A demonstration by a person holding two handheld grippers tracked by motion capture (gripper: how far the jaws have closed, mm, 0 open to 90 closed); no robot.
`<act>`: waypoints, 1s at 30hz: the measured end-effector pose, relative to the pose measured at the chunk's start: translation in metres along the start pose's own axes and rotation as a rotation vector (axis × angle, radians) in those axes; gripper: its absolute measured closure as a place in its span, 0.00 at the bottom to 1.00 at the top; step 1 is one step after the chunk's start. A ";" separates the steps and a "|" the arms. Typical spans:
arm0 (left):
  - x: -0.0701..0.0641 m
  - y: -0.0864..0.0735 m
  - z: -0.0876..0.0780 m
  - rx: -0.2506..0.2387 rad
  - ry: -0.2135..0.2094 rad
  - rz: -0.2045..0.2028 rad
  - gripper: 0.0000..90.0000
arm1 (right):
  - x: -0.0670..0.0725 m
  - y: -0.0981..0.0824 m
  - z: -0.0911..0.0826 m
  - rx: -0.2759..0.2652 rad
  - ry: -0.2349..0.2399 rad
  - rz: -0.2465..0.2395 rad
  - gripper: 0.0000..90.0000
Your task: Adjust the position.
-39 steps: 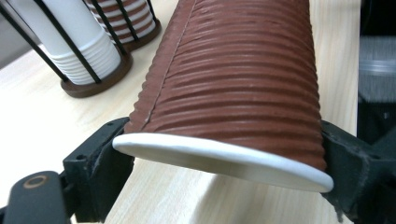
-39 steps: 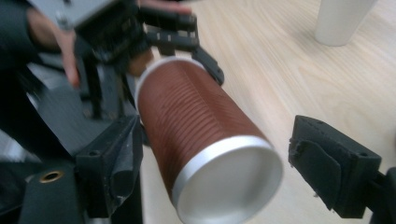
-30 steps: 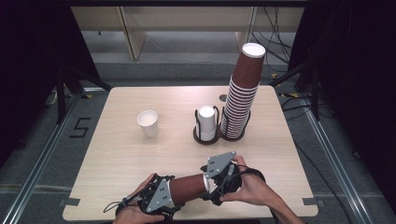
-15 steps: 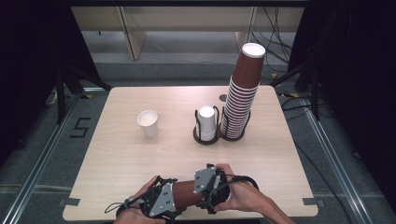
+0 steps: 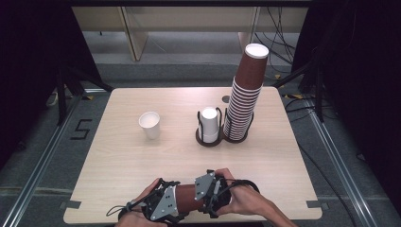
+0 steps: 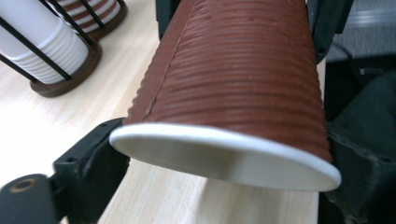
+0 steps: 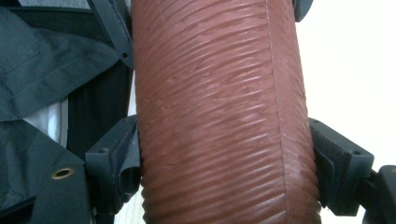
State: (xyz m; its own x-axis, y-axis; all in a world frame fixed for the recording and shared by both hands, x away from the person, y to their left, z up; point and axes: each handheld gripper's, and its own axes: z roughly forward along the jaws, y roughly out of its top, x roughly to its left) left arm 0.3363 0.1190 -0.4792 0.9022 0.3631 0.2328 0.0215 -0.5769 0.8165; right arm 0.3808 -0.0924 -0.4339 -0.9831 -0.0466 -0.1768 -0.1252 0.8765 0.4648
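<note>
Our right gripper (image 5: pixel 215 201) has just been closing onto the brown cup (image 5: pixel 187 197) at six o'clock; our left gripper (image 5: pixel 163 208), easing wider, hugs the rim—handover underway.

ribbed brown cup (image 6: pixel 233 70) with white rim, white cup (image 5: pixel 150 125), pale wood table (image 5: pixel 118 156).

Pale wood-grain table (image 5: pixel 118 156) w/ rounded corners on grey floor (image 5: pixel 42 156); metal floor rails (image 5: pixel 35 182) left & right. Light wooden panels (image 5: pixel 135 35) at far side. Dark surroundings, black cables (image 5: pixel 279 45) far right.
</note>
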 end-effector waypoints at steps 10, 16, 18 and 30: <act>0.006 -0.003 -0.008 -0.245 -0.052 -0.155 0.07 | -0.013 -0.021 -0.016 -0.210 0.100 0.033 0.25; 0.008 -0.003 -0.009 -0.300 -0.070 -0.200 0.06 | -0.015 -0.023 -0.019 -0.283 0.141 0.067 0.25; 0.008 -0.003 -0.010 -0.315 -0.070 -0.207 0.06 | -0.015 -0.023 -0.019 -0.296 0.148 0.072 0.25; 0.008 0.002 -0.012 -0.271 -0.060 -0.163 0.12 | -0.014 -0.024 -0.014 -0.258 0.136 0.116 0.20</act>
State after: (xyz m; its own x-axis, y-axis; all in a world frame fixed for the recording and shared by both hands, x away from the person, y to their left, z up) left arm 0.3385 0.1294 -0.4689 0.9203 0.3862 0.0626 0.0592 -0.2957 0.9534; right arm 0.3959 -0.1193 -0.4308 -0.9995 -0.0325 -0.0002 -0.0239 0.7297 0.6833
